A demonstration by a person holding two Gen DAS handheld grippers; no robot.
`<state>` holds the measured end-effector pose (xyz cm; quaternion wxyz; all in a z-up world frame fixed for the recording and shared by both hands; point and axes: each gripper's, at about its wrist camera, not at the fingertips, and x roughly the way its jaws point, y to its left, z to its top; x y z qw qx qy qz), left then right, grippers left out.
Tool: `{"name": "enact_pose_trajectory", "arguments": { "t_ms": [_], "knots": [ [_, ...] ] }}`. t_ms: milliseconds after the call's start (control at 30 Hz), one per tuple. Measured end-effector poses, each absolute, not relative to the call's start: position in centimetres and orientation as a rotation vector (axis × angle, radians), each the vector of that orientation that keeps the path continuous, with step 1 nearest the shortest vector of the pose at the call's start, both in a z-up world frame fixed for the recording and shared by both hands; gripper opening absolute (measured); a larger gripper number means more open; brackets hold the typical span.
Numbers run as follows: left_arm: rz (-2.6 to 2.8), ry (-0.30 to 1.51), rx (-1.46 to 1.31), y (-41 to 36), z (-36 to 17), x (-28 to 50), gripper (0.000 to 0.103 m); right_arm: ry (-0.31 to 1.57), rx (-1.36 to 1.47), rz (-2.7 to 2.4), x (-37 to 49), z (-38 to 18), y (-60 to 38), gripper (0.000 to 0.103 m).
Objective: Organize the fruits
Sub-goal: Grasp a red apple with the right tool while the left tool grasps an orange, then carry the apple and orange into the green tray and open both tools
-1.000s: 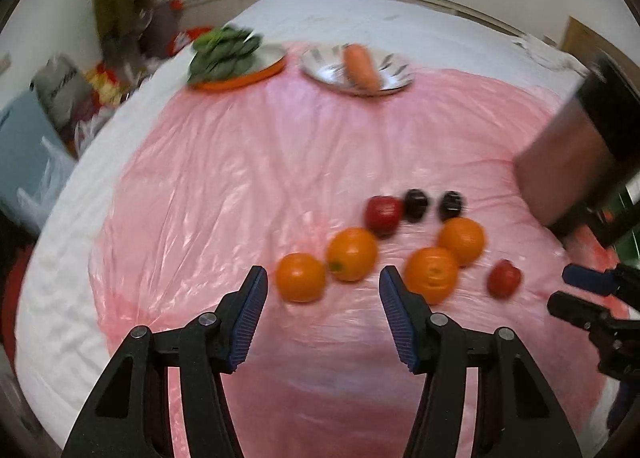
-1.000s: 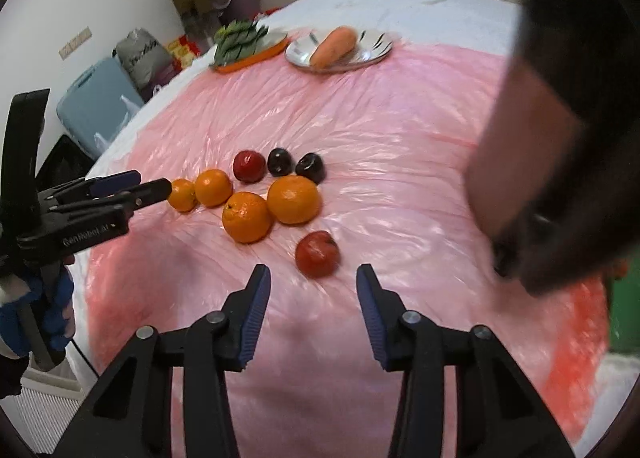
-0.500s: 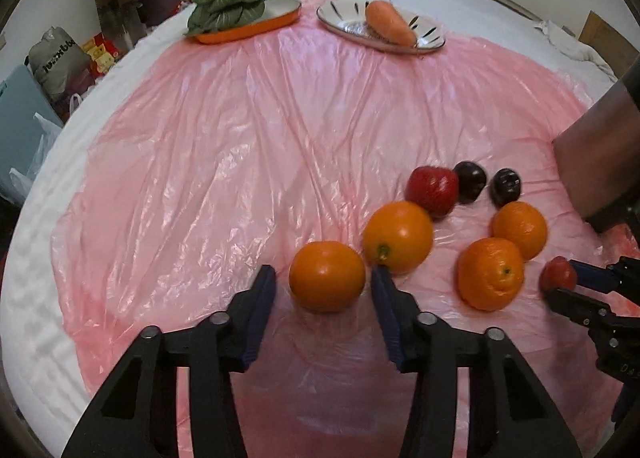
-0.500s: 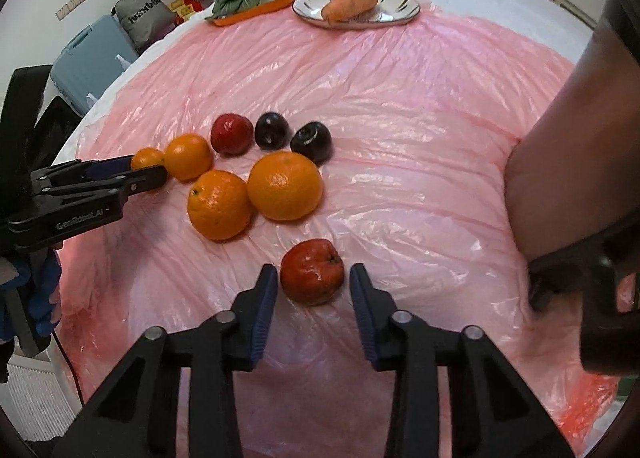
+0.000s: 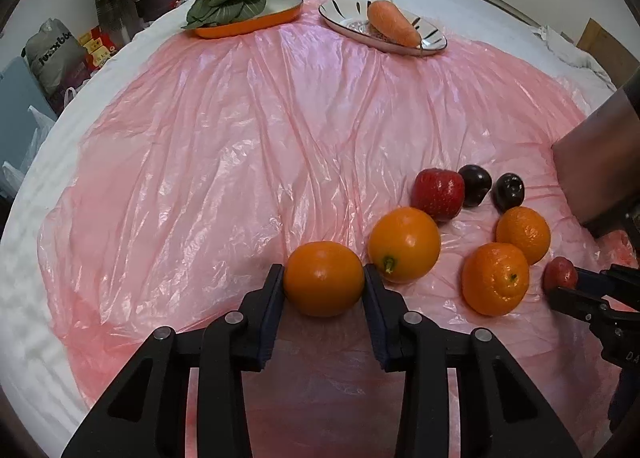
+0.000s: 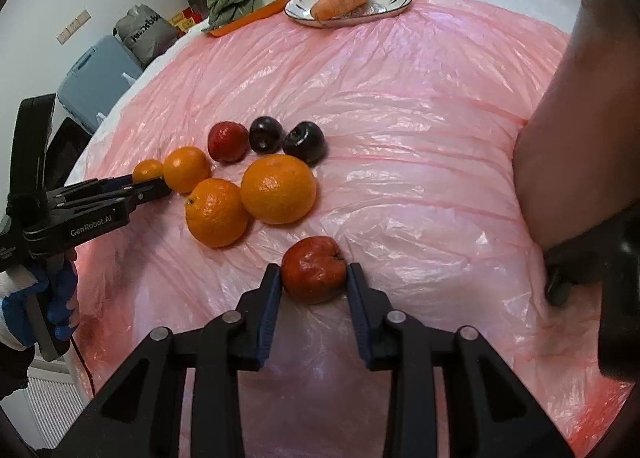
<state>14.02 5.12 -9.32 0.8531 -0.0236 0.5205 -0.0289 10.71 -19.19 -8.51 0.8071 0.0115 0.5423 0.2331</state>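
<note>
Left gripper (image 5: 324, 278), jaws just closing, pads now pressed on a round orange (image 5: 325, 278) resting on the crinkled pink plastic sheet (image 5: 240, 137). Right gripper (image 6: 314, 278), likewise closing, clamps a small dented red apple (image 6: 313, 270) on that sheet, near the fruit cluster.

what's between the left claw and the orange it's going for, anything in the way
Nothing visible. The left claw has just been closing and its pads already press both sides of the orange. A neighbouring orange sits just beyond the pad on that side, but not between pad and fruit.
</note>
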Motion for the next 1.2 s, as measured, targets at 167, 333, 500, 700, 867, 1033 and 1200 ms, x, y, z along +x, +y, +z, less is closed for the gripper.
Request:
{"name": "enact_pose_trajectory", "arguments": {
  "t_ms": [167,333,500,700,867,1033,1200],
  "knots": [
    [-0.052,1.075,-0.075,5.8,-8.2,13.5,0.033,1.131,0.03,0.502,10.0,-7.6,-19.6,0.057],
    [-0.056,1.056,-0.094,6.3,-6.9,12.7,0.033,1.108,0.032,0.497,9.1,-6.5,-20.0,0.057],
    [-0.058,1.046,-0.086,6.2,-5.7,12.0,0.033,1.094,0.043,0.494,7.8,-5.7,-20.6,0.057],
    [-0.124,1.045,-0.036,3.7,-3.8,10.1,0.033,1.082,0.081,0.487,5.7,-4.2,-22.4,0.057],
    [-0.208,1.057,-0.001,-0.4,-2.9,8.2,0.033,1.077,0.107,0.459,3.9,-3.2,-24.9,0.057],
    [-0.33,1.07,0.051,-6.0,-2.1,6.5,0.033,1.071,0.142,0.411,2.5,-2.4,-28.4,0.057],
    [-0.464,1.083,0.104,-12.1,-2.0,5.1,0.033,1.063,0.18,0.329,1.1,-2.1,-33.5,0.057]
  ]
}}
